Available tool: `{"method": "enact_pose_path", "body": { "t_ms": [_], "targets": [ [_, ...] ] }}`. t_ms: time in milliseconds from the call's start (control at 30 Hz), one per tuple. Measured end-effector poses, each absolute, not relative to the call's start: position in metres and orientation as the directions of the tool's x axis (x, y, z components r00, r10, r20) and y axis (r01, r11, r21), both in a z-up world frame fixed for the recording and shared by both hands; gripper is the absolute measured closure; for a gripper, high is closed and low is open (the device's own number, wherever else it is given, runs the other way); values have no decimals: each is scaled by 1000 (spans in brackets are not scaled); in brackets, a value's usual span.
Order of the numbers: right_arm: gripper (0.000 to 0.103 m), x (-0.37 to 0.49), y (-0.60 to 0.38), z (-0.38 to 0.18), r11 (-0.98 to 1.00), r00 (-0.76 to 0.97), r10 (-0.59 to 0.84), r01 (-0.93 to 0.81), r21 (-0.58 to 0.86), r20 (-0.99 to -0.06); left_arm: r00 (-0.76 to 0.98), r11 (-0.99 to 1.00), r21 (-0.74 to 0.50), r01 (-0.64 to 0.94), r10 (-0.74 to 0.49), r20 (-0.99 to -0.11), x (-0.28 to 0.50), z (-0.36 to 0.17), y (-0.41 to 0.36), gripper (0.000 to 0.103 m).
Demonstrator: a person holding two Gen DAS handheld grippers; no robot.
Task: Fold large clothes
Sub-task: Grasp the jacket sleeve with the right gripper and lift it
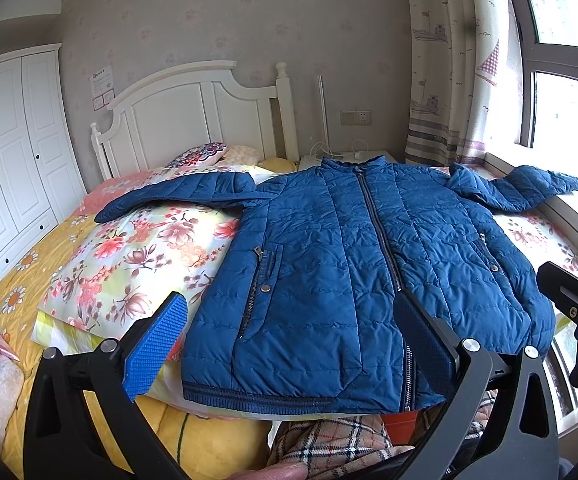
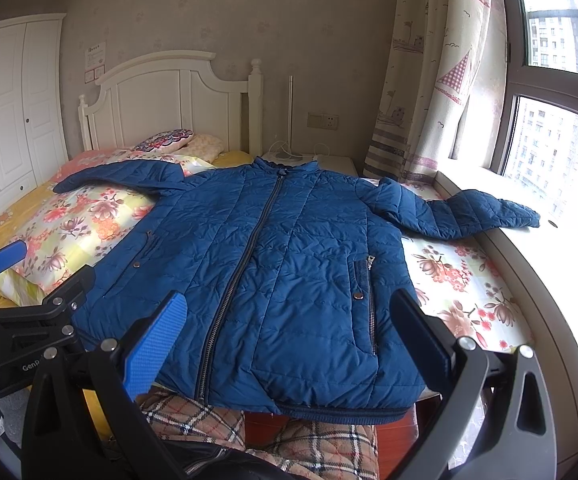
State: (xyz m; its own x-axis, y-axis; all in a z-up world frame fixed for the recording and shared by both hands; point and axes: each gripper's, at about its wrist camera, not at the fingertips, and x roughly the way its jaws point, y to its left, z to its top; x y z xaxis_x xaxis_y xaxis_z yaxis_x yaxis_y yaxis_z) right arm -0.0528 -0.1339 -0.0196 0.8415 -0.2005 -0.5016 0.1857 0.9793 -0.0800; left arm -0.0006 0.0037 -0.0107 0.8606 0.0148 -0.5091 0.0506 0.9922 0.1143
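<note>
Blue quilted jacket lies flat, zipped, front up on floral bedspread, sleeves spread toward 10 and 2 o'clock. Left gripper and right gripper hover level over hem at 6 o'clock, fingers spread wide, holding nothing

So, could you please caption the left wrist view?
Open left gripper poised over a zipped blue jacket spread flat.

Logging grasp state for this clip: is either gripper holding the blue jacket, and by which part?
Nothing is held. The left gripper and right gripper are both open above the hem end of the blue jacket, which lies flat and zipped.
</note>
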Motion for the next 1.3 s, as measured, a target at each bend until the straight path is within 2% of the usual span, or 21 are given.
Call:
{"method": "enact_pose_path", "body": {
  "t_ms": [433, 600, 733, 900, 967, 1067, 1200, 1300],
  "targets": [
    [2, -49, -130, -26, 981, 837, -188, 180, -67, -513, 849, 991, 114, 65, 5, -528, 1, -19, 0, 4],
    [2, -39, -141, -34, 982, 833, -181, 178, -57, -522, 834, 991, 90, 99, -33, -550, 21, -31, -2, 4],
    [2, -10, -166, -53, 983, 821, -178, 176, -55, -542, 806, 992, 41, 122, -75, -587, 74, -54, -13, 4],
    [2, 57, -244, -81, 954, 738, -238, 299, -11, -632, 649, 978, 76, 193, -69, -758, 184, -92, -48, 4],
    [5, 85, -291, -93, 925, 700, -259, 378, 38, -666, 601, 969, 98, 229, -62, -797, 223, -101, -59, 4],
    [11, 111, -359, -109, 856, 655, -254, 495, 150, -712, 605, 977, 106, 186, -29, -795, 273, -102, -57, 4],
    [12, 126, -431, -123, 756, 636, -278, 607, 244, -720, 631, 988, 56, 143, -48, -775, 325, -106, -42, 4],
    [12, 136, -480, -126, 682, 634, -297, 664, 307, -714, 593, 989, 1, 146, -87, -801, 360, -122, -30, 4]
  ]
}}
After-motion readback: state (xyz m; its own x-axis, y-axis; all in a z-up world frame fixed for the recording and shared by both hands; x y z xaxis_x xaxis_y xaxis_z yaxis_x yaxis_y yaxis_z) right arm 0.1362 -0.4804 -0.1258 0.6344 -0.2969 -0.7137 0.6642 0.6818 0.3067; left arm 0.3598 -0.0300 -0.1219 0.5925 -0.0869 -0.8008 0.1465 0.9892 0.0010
